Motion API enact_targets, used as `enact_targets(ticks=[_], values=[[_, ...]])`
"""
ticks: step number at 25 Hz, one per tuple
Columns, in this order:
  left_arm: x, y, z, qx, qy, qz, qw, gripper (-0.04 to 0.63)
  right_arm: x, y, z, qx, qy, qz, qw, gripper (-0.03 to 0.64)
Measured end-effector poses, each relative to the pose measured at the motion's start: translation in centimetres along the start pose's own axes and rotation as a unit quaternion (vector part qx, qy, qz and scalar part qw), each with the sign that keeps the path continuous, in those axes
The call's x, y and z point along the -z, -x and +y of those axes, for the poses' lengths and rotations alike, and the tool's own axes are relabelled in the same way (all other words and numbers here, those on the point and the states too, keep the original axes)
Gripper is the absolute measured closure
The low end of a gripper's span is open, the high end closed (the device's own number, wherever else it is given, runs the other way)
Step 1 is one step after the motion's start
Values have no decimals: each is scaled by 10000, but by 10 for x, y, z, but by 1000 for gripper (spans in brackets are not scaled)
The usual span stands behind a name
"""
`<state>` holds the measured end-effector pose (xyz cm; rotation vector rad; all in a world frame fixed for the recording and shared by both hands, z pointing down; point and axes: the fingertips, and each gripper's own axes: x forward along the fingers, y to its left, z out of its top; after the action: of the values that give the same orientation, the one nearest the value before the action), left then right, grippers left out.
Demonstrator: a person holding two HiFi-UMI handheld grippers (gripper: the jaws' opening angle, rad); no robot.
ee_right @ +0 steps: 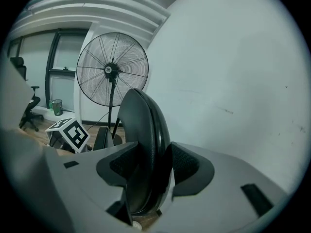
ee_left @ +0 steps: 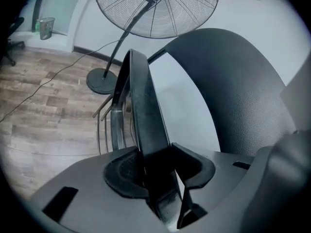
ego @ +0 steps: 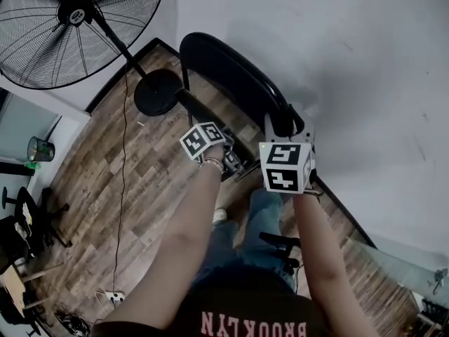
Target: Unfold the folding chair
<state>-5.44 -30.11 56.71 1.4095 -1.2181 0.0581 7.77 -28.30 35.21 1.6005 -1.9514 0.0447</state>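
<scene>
two grips are on the folding chair, which stands on the wooden floor close against the white wall, with a standing fan beyond it. the left gripper is clenched on the thin edge of what looks like the seat panel; the right gripper is clamped on the rim of the curved backrest. the seat panel's long axis runs up and away from the left jaws, nearly upright. the backrest lies just to its right, on the wall side, with a narrow wedge of wall showing between them. the opening likely turns on that wedge: the left hand, on the room side, seems placed to swing the seat out and down while the right steadies the back.
</scene>
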Motion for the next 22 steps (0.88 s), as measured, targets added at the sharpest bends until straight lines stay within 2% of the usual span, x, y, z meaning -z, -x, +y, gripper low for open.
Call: enact_targets(ticks=[11, 22], values=[[13, 39, 62, 232, 389, 112, 9989, 437, 6, 4, 21, 270, -132, 63, 9995, 385], [19, 48, 76, 299, 462, 220, 9982, 437, 10, 9, 31, 431, -135, 262, 9986, 368]])
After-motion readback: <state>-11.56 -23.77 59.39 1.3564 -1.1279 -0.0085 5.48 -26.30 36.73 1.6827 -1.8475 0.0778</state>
